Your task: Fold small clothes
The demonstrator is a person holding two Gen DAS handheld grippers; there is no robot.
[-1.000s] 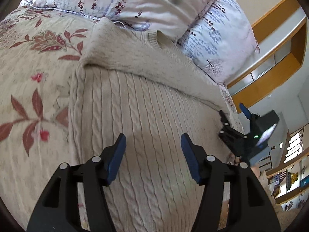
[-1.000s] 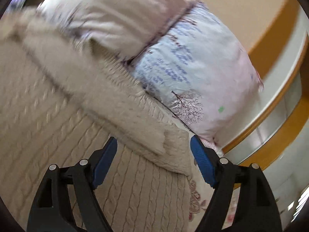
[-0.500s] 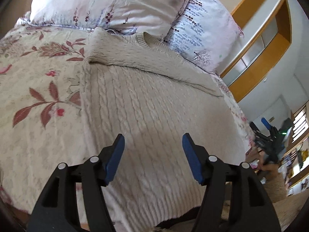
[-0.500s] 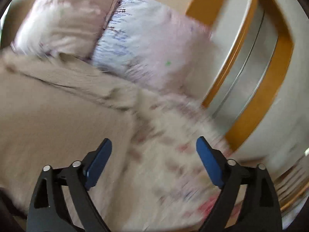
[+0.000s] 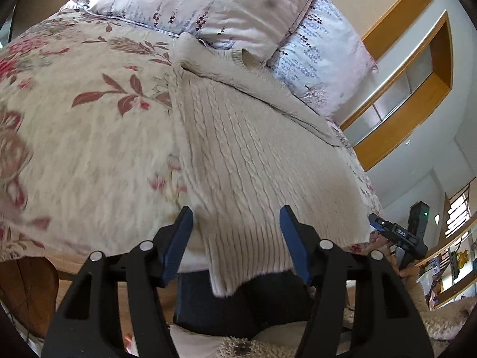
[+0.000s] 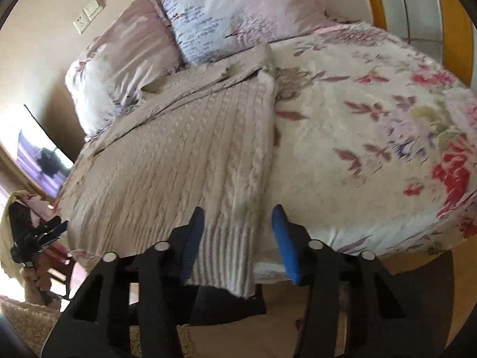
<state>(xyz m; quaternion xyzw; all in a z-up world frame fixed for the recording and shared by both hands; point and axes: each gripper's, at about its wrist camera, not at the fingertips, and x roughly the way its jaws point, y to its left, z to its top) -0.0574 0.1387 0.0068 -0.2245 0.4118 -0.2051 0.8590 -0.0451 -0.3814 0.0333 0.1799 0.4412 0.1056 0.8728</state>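
A cream cable-knit sweater (image 5: pixel 256 161) is seen spread flat on a floral bedspread (image 5: pixel 74 125), neckline toward two pillows (image 5: pixel 208 6), ribbed hem hanging over the bed edge.

Only the left wrist view shows the wooden window frame (image 5: pixel 411 83) at 3 o'clock and the right gripper (image 5: pixel 387 229) at the hem's far corner, 4 o'clock. Only the right wrist view shows wall sockets (image 6: pixel 89 13) at 11 o'clock and the left gripper (image 6: pixel 47 229) at 9 o'clock, beside the hem's other corner.

The left gripper (image 5: pixel 235 244) is held low at the bed edge, pointed up the sweater toward the pillows, jaws wide apart, nothing clamped. One hem corner hangs between its blue pads (image 5: pixel 179 238), nearer the left one; contact cannot be told.

The right gripper (image 6: pixel 237 238) is posed likewise, jaws apart, empty. The opposite hem corner lies between its fingers, just beside the left pad (image 6: pixel 193 238). A sleeve is seen folded across the chest near the collar.
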